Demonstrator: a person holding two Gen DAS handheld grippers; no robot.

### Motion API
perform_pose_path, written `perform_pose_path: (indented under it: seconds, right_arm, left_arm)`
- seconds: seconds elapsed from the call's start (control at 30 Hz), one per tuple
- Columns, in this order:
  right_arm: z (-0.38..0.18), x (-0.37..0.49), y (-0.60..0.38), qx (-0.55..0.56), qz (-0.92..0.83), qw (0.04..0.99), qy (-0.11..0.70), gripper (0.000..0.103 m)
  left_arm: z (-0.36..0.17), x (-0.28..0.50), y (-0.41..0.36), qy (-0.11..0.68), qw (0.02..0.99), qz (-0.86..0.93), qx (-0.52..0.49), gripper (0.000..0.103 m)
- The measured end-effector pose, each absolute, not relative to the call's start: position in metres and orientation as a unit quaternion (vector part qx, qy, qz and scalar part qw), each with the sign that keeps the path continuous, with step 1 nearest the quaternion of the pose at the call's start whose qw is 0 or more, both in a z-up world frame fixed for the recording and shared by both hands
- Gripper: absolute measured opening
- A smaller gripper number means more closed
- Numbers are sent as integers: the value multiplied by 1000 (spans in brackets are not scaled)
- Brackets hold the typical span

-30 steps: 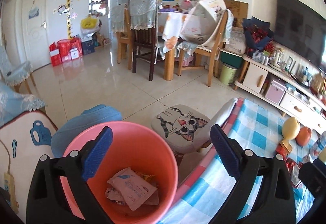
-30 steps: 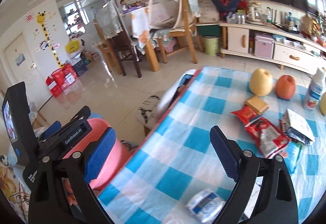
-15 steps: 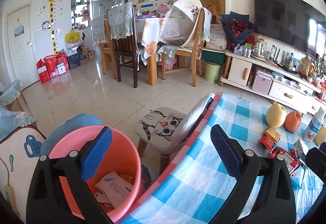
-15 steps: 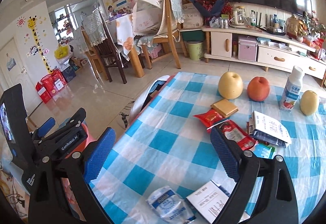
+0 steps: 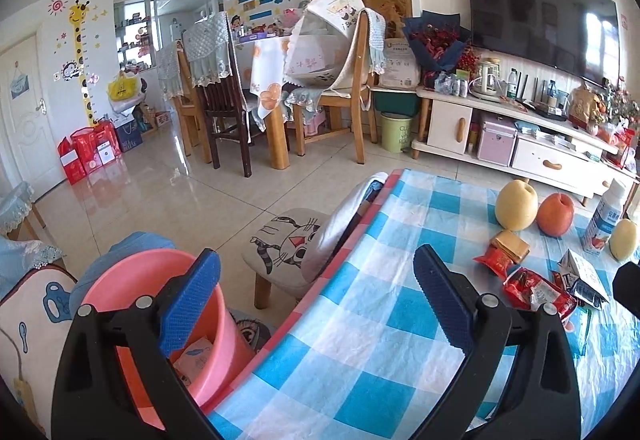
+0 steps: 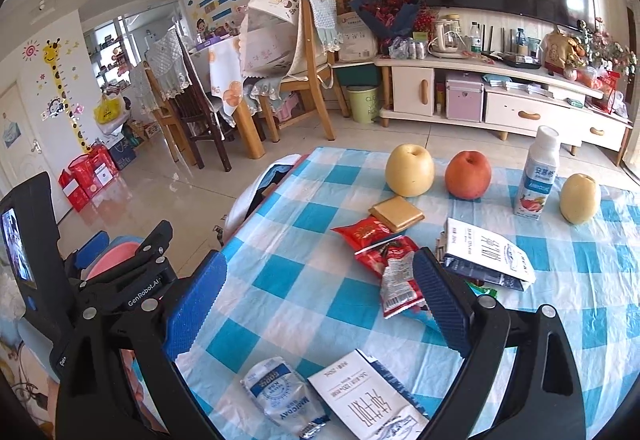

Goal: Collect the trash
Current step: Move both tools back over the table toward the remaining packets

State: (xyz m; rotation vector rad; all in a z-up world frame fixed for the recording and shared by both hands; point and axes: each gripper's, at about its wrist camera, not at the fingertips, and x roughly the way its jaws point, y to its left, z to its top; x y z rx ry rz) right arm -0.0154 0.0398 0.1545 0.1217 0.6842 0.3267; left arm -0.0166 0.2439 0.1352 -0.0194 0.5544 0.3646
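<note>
Right gripper (image 6: 316, 304) is hanging over the blue-checked tablecloth (image 6: 304, 280), jaws spread wide, gripping nothing and touching nothing. Nearest trash, at its 6 o'clock: a clear plastic packet (image 6: 280, 398) lying just beside a white printed box (image 6: 368, 396). Between the fingertips, toward 1 o'clock, red snack wrappers (image 6: 390, 260) are lying crumpled; a torn white-and-dark carton (image 6: 486, 258) is sitting at 2 o'clock. Beyond them a flat tan packet (image 6: 397, 213), then a row at 12–2 o'clock: yellow pear (image 6: 409, 169), red apple (image 6: 468, 174), yogurt drink bottle (image 6: 538, 173) standing upright, second pear (image 6: 580, 198).

Left gripper (image 5: 316, 292) is also gaping wide and carrying nothing, straddling the table edge. Its left finger (image 5: 190, 302) is overlapping the pink bucket (image 5: 132, 280) at 8 o'clock off the table; a paper packet (image 5: 196, 356) is lying inside the bucket. A cat-print stool (image 5: 286, 240) is standing at 11 o'clock, next to the table edge.
</note>
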Motion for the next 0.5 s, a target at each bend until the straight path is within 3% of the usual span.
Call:
perform_pose_path:
  seconds: [0.5]
  right_arm:
    - [155,-5,-12,78,118,932,334,93]
  left_arm:
    - [128,-8,204,281,947,152,18,98]
